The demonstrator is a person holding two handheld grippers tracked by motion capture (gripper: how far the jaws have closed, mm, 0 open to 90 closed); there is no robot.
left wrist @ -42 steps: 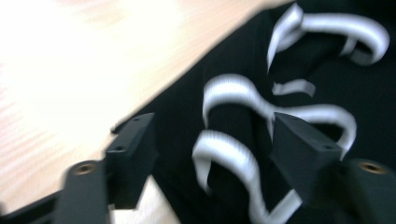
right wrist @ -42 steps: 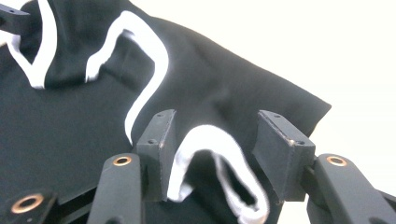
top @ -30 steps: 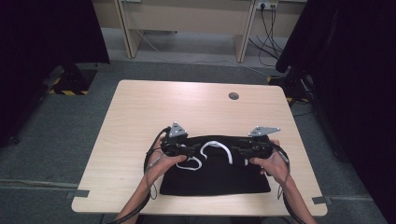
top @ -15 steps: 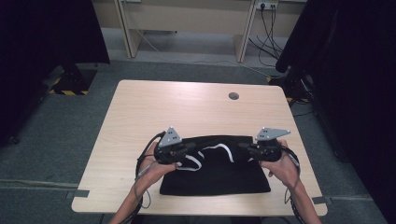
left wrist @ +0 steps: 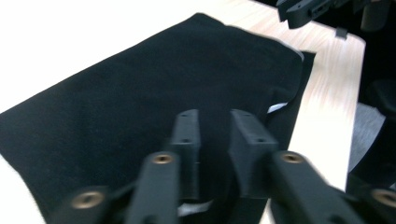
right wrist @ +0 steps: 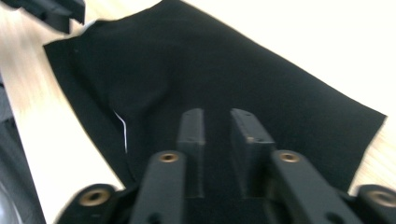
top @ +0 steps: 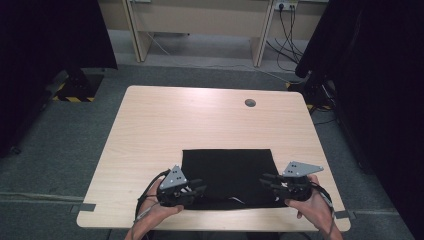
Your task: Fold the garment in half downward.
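Hovering low over the near edge of a wooden table [top: 150, 130], the left gripper [top: 198, 189] and right gripper [top: 265, 179] face each other across a folded black cloth [top: 227, 167]. Each shows its jaws a narrow gap apart, with dark fabric behind them; whether either pinches a layer cannot be told. The cloth lies flat between the two tools, its near corners at their tips and its far edge toward the table's middle. A thin white strip [right wrist: 122, 127] peeks from the fold near the person's side.
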